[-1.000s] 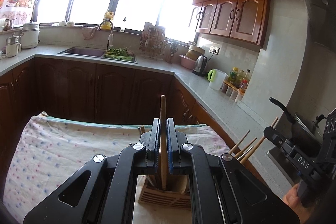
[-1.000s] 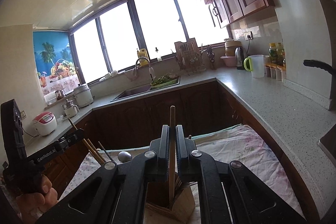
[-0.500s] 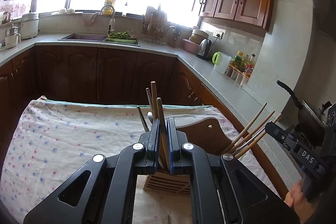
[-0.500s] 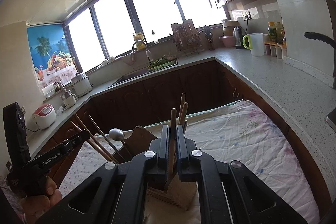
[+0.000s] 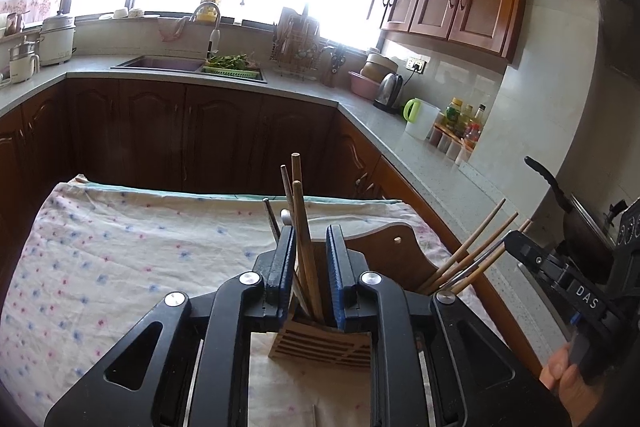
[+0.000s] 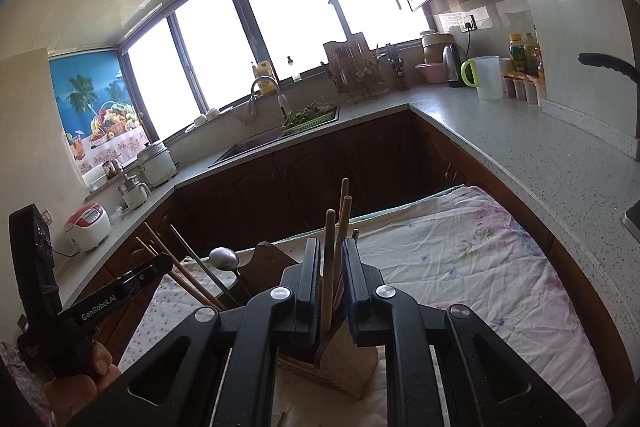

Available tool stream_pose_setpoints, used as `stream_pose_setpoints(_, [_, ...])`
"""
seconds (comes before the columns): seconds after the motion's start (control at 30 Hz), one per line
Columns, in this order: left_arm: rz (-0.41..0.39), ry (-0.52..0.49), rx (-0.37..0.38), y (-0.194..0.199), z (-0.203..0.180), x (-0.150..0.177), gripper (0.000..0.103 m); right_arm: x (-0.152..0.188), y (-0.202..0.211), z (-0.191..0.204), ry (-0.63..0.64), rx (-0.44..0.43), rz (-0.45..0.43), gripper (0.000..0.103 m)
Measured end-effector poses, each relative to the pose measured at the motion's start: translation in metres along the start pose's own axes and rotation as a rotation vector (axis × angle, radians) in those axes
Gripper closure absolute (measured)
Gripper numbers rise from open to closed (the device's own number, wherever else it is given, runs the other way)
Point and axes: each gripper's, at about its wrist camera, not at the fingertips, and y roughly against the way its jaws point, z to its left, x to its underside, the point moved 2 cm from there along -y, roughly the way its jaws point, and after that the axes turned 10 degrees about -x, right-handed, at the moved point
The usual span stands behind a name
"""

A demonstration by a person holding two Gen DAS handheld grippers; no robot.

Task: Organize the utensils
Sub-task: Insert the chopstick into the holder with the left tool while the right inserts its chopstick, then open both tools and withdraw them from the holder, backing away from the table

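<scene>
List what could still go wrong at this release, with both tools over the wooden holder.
1. The left tool is opening, but its chopstick leans beside the left pad; pulling away could drag it out or tip it.
2. The right tool is opening with its chopstick between the pads; a sideways withdrawal might knock it.
3. The wooden holder stands on a wrinkled cloth, already crowded; a snag could tilt it.

"DAS" on the right gripper (image 5: 536, 259), "GenRobot.AI" on the left gripper (image 6: 132, 279)
</scene>
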Motion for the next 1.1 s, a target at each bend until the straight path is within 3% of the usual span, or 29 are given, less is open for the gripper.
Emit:
stream_pose_setpoints(0.07, [-0.009, 0.001, -0.002, 0.005, 0.001, 0.002, 0.068, -0.002, 0.006, 0.001, -0.003, -0.001, -0.016, 0.064])
stream_pose_setpoints(0.13, [-0.017, 0.001, -0.008, 0.011, 0.001, 0.004, 0.061, -0.003, 0.012, 0.001, -0.008, 0.004, -0.030, 0.060])
stream_pose_setpoints(0.2, [-0.021, 0.002, -0.008, 0.017, 0.003, 0.007, 0.056, -0.004, 0.018, 0.000, -0.018, 0.011, -0.045, 0.040])
stream_pose_setpoints(0.27, [-0.026, 0.010, -0.025, 0.024, 0.006, 0.011, 0.042, -0.002, 0.025, 0.000, -0.016, 0.017, -0.061, 0.022])
stream_pose_setpoints(0.3, [-0.034, 0.015, -0.036, 0.028, 0.008, 0.013, 0.035, -0.001, 0.028, 0.001, -0.009, 0.019, -0.070, 0.015])
stream_pose_setpoints(0.37, [-0.046, 0.022, -0.052, 0.036, 0.013, 0.018, 0.030, 0.002, 0.033, 0.001, -0.004, 0.019, -0.078, 0.008])
stream_pose_setpoints(0.43, [-0.047, 0.030, -0.067, 0.042, 0.017, 0.022, 0.021, 0.006, 0.037, 0.002, -0.009, 0.004, -0.073, 0.008])
stream_pose_setpoints(0.6, [-0.052, 0.030, -0.082, 0.059, 0.023, 0.032, 0.014, 0.021, 0.046, 0.011, 0.001, -0.023, -0.057, 0.003])
stream_pose_setpoints(1.1, [-0.122, 0.011, -0.109, 0.145, 0.040, 0.069, 0.004, 0.057, 0.109, 0.042, 0.047, -0.062, -0.059, 0.001])
